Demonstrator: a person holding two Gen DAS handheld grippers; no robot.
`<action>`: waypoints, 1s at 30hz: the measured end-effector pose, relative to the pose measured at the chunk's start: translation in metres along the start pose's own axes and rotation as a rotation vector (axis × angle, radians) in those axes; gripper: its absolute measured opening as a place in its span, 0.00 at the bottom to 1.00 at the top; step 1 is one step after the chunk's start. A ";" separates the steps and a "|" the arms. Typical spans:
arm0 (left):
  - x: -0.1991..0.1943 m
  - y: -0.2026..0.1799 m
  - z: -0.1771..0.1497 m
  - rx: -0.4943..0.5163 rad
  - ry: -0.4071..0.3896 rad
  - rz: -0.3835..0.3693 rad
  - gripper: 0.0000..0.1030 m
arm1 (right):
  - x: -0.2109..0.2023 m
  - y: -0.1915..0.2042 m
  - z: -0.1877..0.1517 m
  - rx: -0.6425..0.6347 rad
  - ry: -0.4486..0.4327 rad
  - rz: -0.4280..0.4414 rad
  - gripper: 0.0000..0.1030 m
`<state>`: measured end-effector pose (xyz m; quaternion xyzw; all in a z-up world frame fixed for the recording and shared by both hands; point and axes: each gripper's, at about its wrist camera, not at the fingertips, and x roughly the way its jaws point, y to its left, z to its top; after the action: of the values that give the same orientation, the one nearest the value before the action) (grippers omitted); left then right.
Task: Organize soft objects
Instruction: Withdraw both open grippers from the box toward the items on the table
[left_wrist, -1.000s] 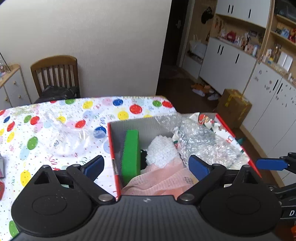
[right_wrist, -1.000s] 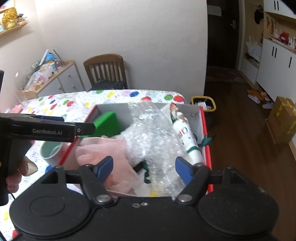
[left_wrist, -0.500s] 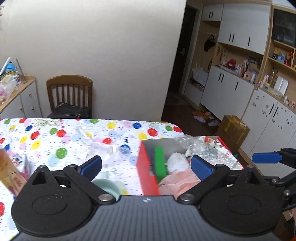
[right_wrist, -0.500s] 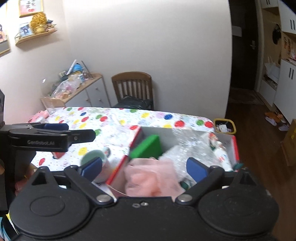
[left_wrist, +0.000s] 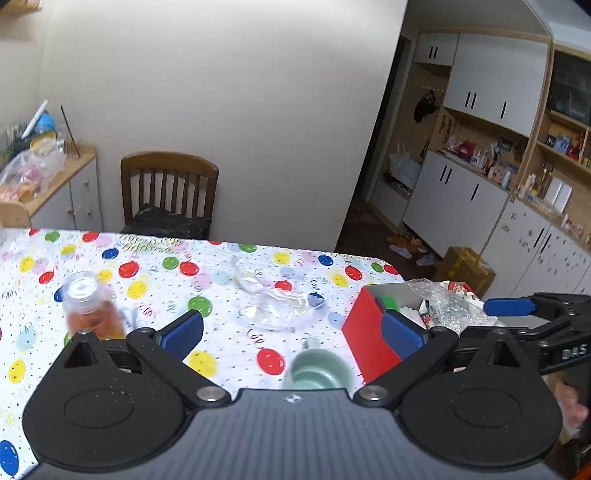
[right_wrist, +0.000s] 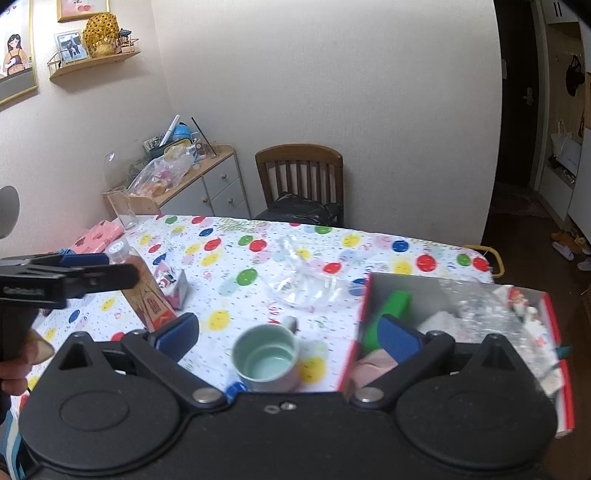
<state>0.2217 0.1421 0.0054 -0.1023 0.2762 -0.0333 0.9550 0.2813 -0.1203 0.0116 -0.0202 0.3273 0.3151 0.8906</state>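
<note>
- Pink cloth (right_wrist: 373, 363) lies inside your red box (right_wrist: 352, 343), nearest the right gripper (right_wrist: 290, 334), whose jaws have just been opening wide, empty.
- Left gripper (left_wrist: 291, 328) gapes empty too.
- Only your right view shows the carton (right_wrist: 149, 295) left of the box.

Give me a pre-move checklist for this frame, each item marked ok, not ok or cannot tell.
1. Right gripper empty, jaws just opened wide: ok.
2. Left gripper open and empty: ok.
3. Box already holds green sponge, pink cloth, bubble wrap: ok.
4. Clear plastic wrap packed away: not ok, it lies on the tablecloth.
5. Mug clear of the approach path: not ok.
6. Room left in box: cannot tell.
</note>
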 end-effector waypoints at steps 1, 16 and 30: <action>-0.002 0.010 0.001 -0.011 0.003 -0.011 1.00 | 0.006 0.006 0.002 0.003 0.005 0.001 1.00; -0.016 0.168 0.020 -0.047 -0.026 0.144 1.00 | 0.086 0.076 0.034 -0.068 0.088 -0.015 1.00; 0.047 0.278 0.025 -0.128 0.076 0.251 1.00 | 0.166 0.084 0.065 -0.153 0.163 -0.079 0.96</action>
<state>0.2767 0.4129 -0.0576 -0.1263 0.3245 0.1005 0.9320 0.3680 0.0537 -0.0219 -0.1266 0.3725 0.3014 0.8685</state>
